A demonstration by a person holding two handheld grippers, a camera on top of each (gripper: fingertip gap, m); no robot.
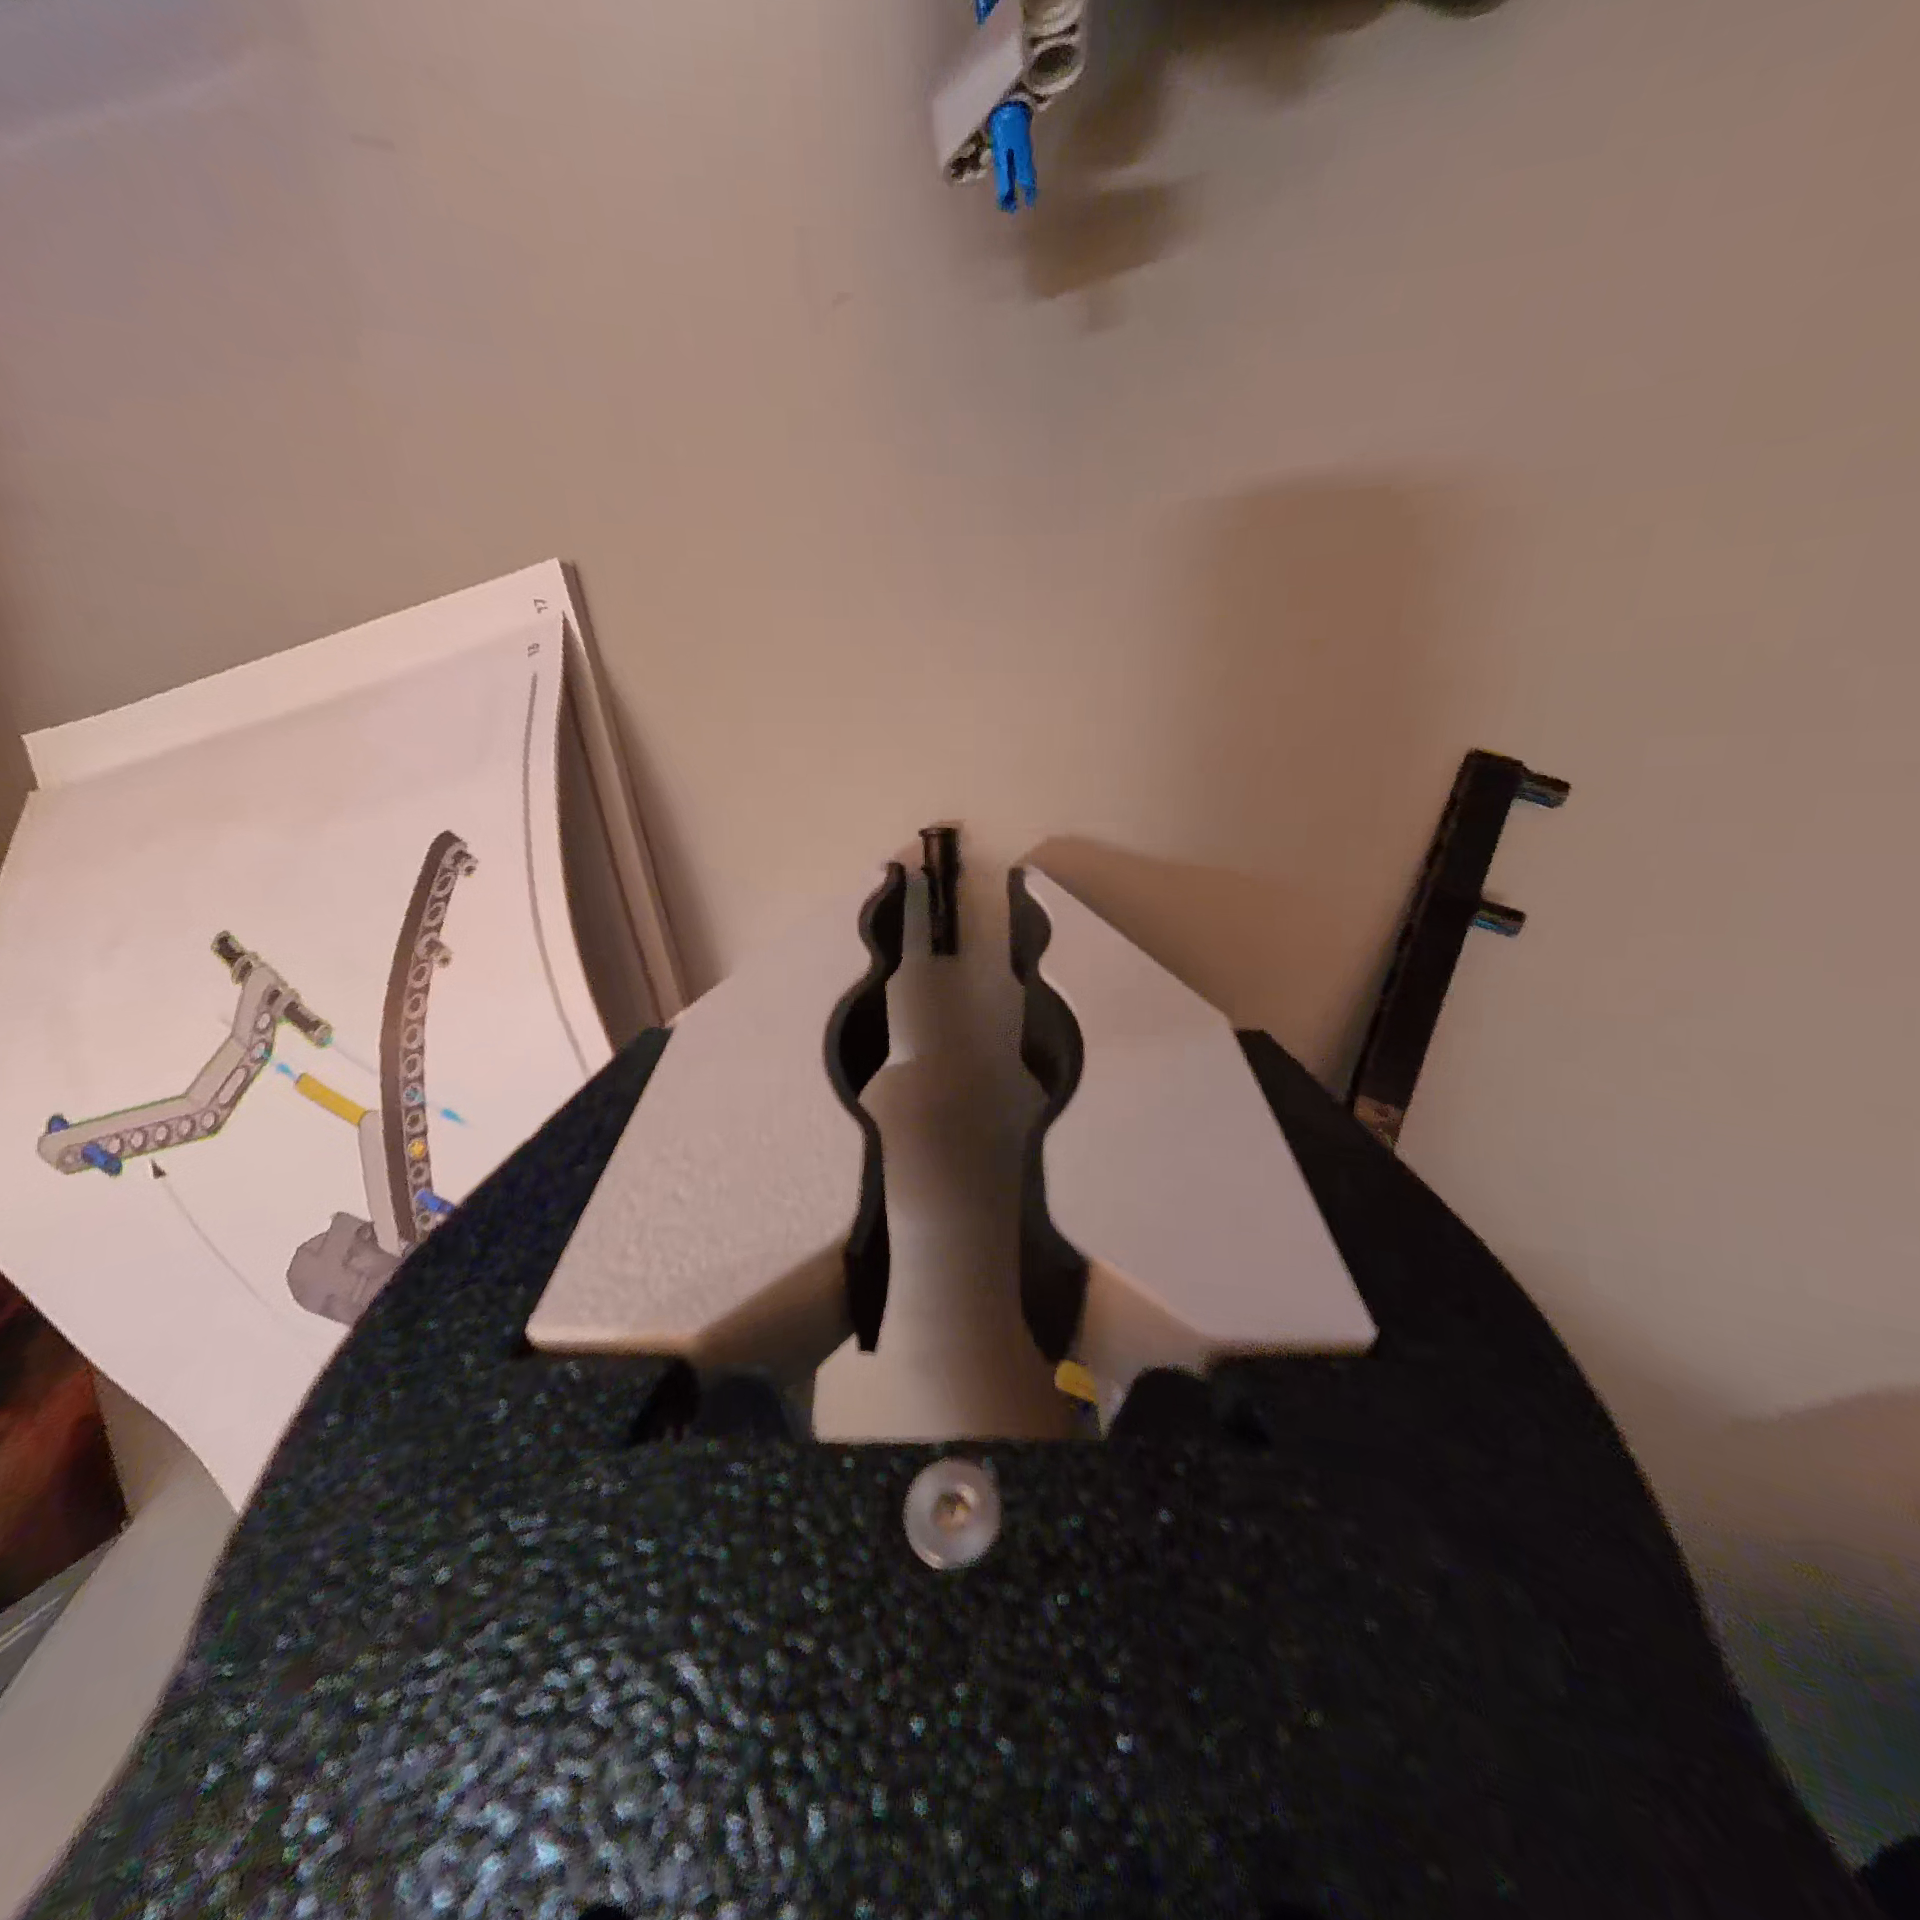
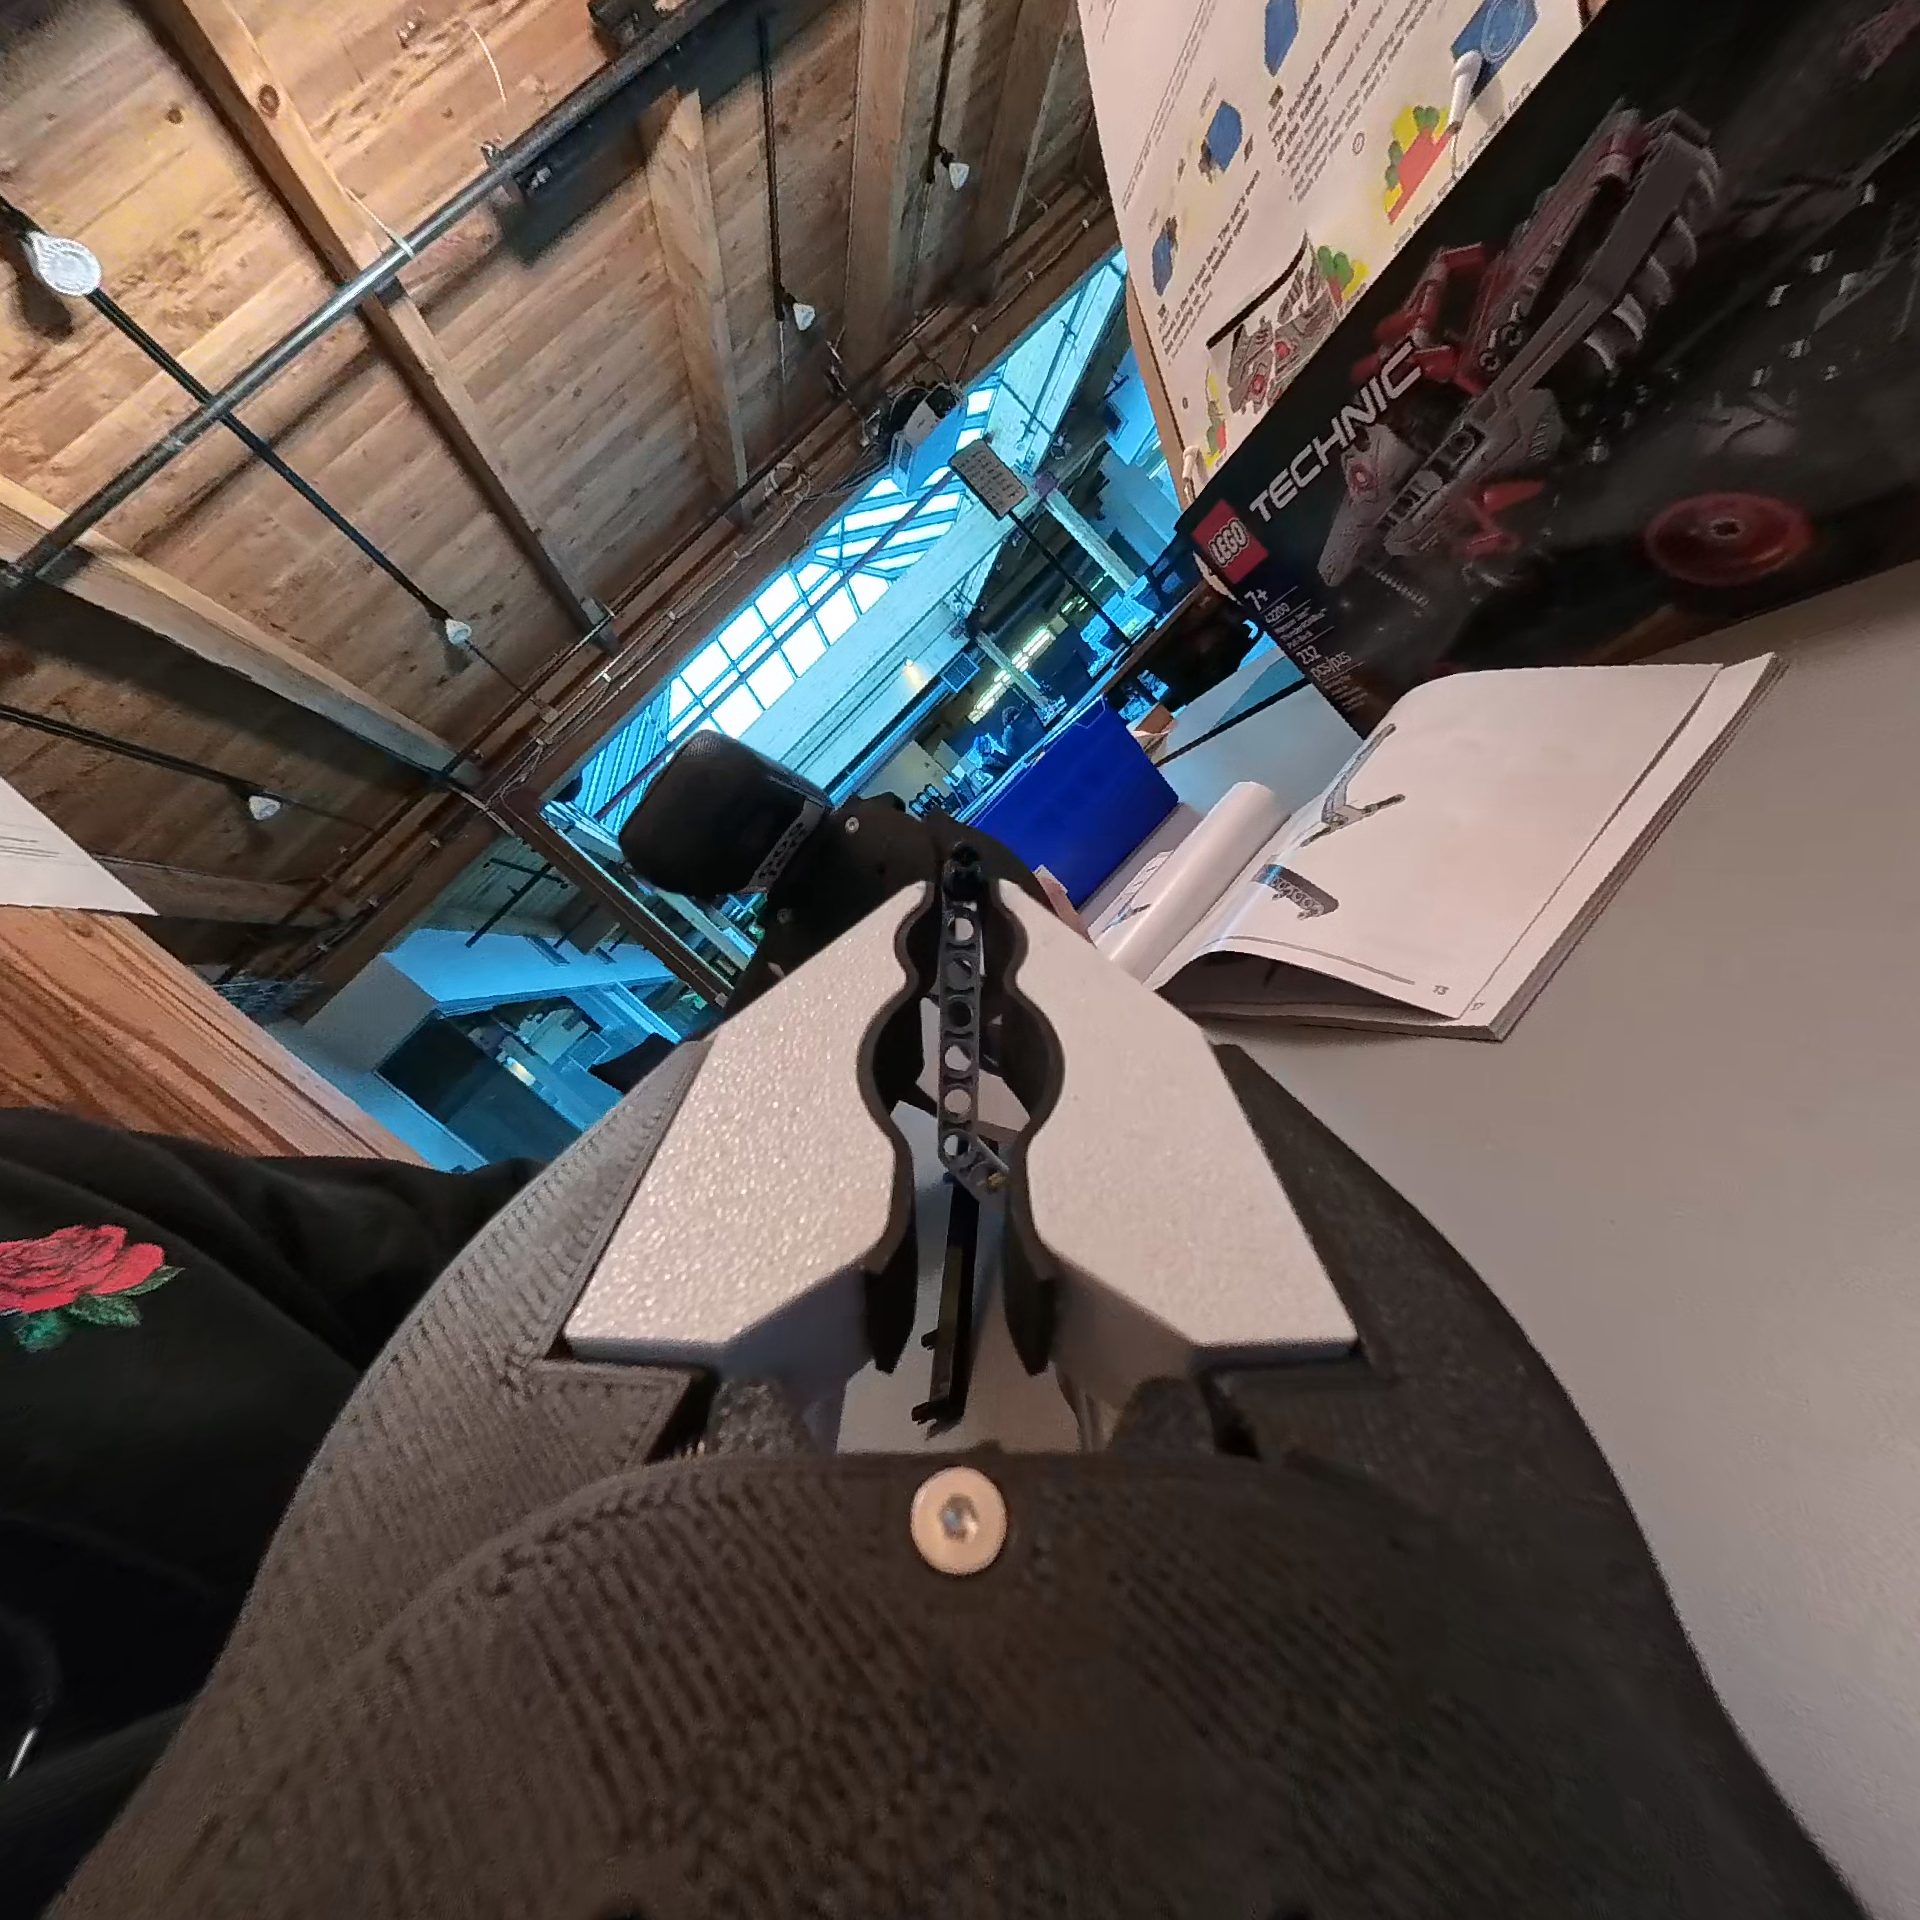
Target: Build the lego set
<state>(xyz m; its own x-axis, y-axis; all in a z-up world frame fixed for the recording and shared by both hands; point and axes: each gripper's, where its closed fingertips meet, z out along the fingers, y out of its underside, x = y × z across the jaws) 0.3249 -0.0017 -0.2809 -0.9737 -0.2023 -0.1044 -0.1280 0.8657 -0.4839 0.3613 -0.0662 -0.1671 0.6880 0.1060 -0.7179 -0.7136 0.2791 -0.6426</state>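
Note:
In the left wrist view my left gripper (image 1: 954,883) is open just above the pale table. A small black pin (image 1: 940,904) lies between its fingertips, with a gap on each side. A long black beam (image 1: 1439,935) with blue pins lies to the right. A grey beam (image 1: 982,130) with a blue pin lies far ahead. In the right wrist view my right gripper (image 2: 966,894) is shut on a dark grey beam with holes (image 2: 961,1029), held off the table with the view rolled sideways.
An open instruction booklet (image 1: 260,987) lies at the left; it also shows in the right wrist view (image 2: 1455,862). The set's box (image 2: 1558,416) stands behind it. A small yellow part (image 1: 1075,1382) lies under my left gripper. A person's black clothing (image 2: 156,1403) is at the left. There is about 12 cm between the tips of the two grippers.

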